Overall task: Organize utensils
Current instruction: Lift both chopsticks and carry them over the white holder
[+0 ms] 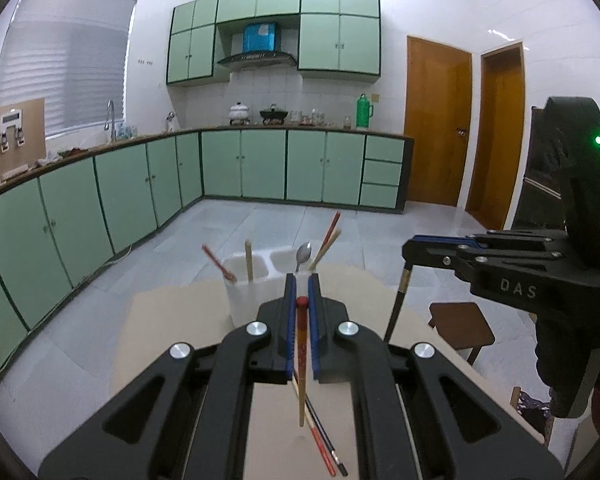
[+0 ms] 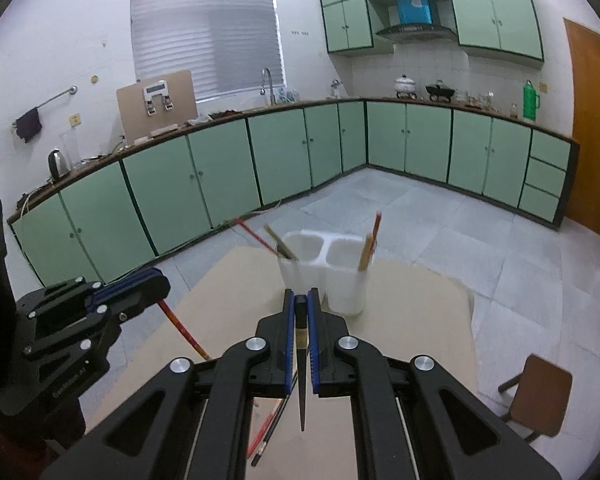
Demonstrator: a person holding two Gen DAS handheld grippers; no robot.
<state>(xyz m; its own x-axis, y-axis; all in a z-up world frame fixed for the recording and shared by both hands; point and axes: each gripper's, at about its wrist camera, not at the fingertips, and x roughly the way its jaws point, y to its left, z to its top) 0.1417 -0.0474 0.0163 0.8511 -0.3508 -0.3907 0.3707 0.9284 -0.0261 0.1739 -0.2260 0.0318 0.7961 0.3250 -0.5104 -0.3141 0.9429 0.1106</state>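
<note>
Clearly, from the left wrist view, the left tongs (image 1: 302,280) are clenched on a red-topped chopstick (image 1: 301,360) that hangs tip-down between the blue pads, above the pale surface (image 1: 172,320). Ahead stands the white utensil holder (image 1: 252,292) with its compartments, already carrying chopsticks and a spoon (image 1: 303,255); two loose chopsticks (image 1: 326,446) lie on the surface below the tongs. To the right, the right tongs (image 1: 407,249) grip a dark chopstick (image 1: 396,308) near its top, its tip pointing down. From the right wrist view, the right tongs (image 2: 300,295) are likewise clamped on that dark chopstick (image 2: 301,380) — it hangs nearly plumb, tapering to a point above the surface (image 2: 420,320). The holder (image 2: 324,272) sits just ahead, with sticks leaning in its left and right cups; the left tongs (image 2: 162,284) appear at the left with the red chopstick (image 2: 184,332) slanting down. The step in hand looks like carrying each stick to the holder. To do it well, each tip should clear the rim before descending, be matched to the cup with like pieces, and be released only once well inside — the two hands going in one at a time so they do not collide.
</note>
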